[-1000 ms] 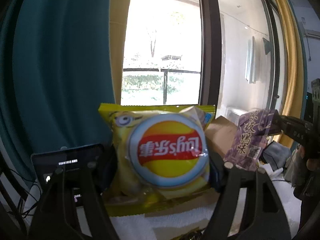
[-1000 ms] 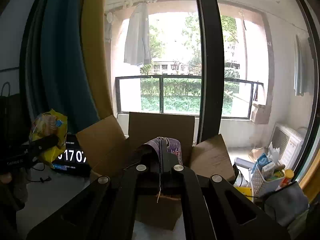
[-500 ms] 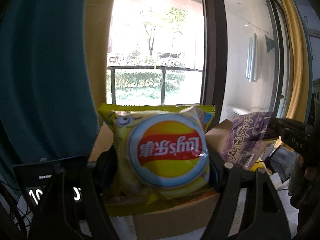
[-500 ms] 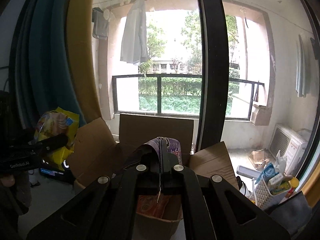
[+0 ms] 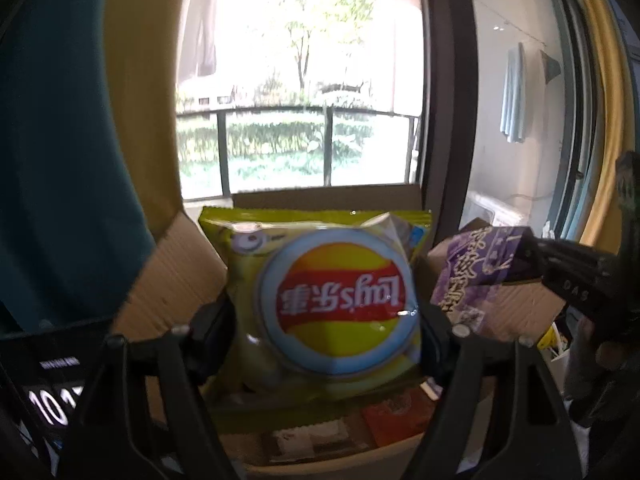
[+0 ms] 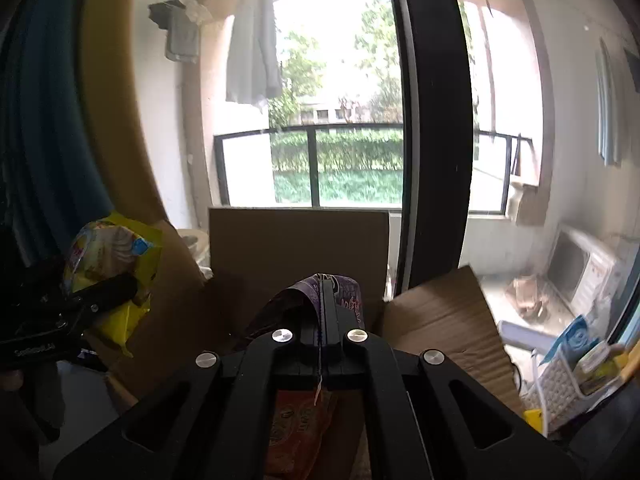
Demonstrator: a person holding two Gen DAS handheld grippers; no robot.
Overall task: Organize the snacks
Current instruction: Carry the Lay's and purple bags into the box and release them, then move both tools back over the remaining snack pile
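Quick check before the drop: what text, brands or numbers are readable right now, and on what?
"Lay's" plus Chinese characters, upside down: yellow chip bag in the left gripper.
"10 1", cut off: dark display screen.
"DAS": right gripper body.
Purple snack packet: Chinese print, too blurred.

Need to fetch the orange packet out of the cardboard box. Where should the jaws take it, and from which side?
Come from straight above: the orange packet seems to lie flat on the bottom of the cardboard box, with walls and raised flaps around it. Pinch a thin edge rather than the flat face, which is probably too wide.
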